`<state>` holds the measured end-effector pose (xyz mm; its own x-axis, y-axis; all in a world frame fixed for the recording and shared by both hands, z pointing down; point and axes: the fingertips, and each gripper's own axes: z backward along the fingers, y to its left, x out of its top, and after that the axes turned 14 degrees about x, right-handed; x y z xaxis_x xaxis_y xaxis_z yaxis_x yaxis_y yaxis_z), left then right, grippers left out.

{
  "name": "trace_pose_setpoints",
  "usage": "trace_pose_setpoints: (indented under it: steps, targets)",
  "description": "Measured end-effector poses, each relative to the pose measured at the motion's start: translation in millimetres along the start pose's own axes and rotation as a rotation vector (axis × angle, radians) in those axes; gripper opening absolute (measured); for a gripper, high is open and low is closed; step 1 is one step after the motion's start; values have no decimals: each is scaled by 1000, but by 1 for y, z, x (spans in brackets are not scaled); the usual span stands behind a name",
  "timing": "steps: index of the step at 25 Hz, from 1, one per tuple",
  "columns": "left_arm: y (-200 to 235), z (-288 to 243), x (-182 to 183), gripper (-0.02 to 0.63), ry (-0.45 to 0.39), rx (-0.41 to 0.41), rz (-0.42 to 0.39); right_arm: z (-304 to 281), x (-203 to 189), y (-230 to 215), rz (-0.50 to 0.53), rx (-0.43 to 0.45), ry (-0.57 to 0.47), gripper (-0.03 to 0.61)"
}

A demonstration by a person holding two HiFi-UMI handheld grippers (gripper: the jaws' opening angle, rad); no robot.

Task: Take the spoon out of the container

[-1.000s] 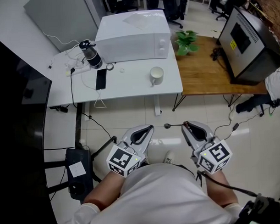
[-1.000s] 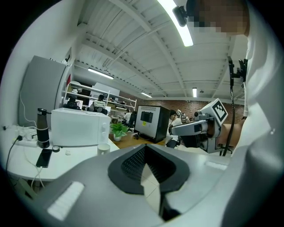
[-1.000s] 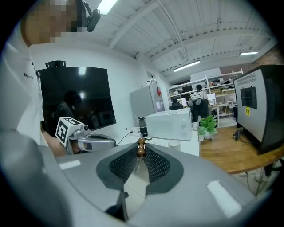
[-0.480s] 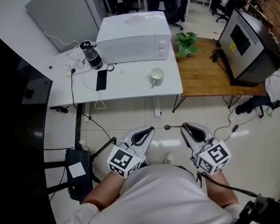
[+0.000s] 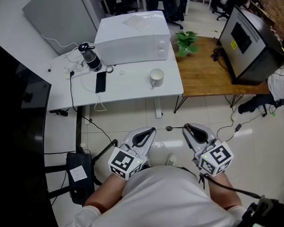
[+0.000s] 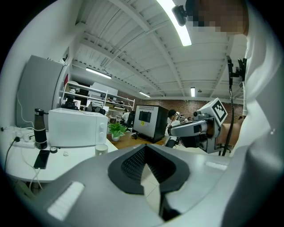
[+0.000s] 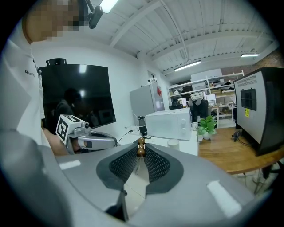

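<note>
Both grippers held close before the person's chest over the floor, pointing forward, left gripper (image 5: 149,131) jaws together on nothing, right gripper (image 5: 188,127) pinched on the spoon (image 5: 175,128) handle, spoon bowl toward the left gripper, well apart from the mug (image 5: 156,77) on the white table (image 5: 131,86).

You have no legible text here: the yellow sticker (image 5: 234,45) on the black cabinet (image 5: 258,51) and the white label (image 5: 78,172) on the black box (image 5: 77,189) on the floor are both too small to read. The marker cube (image 5: 123,163) on your left gripper (image 5: 153,129) and the one on your right gripper (image 5: 186,127) carry only black-and-white square patterns, no letters or numbers. The small dark print (image 7: 29,72) on your white shirt (image 7: 17,102) is too blurred to make out.
</note>
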<state>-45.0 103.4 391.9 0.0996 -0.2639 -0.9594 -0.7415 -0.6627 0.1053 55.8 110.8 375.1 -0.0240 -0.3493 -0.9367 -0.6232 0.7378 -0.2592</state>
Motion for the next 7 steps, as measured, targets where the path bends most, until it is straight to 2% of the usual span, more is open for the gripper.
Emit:
trace_pose_setpoints:
  steps: [7]
  targets:
    - [2, -2, 1, 3, -3, 8, 2, -1, 1, -2, -1, 1, -3, 54]
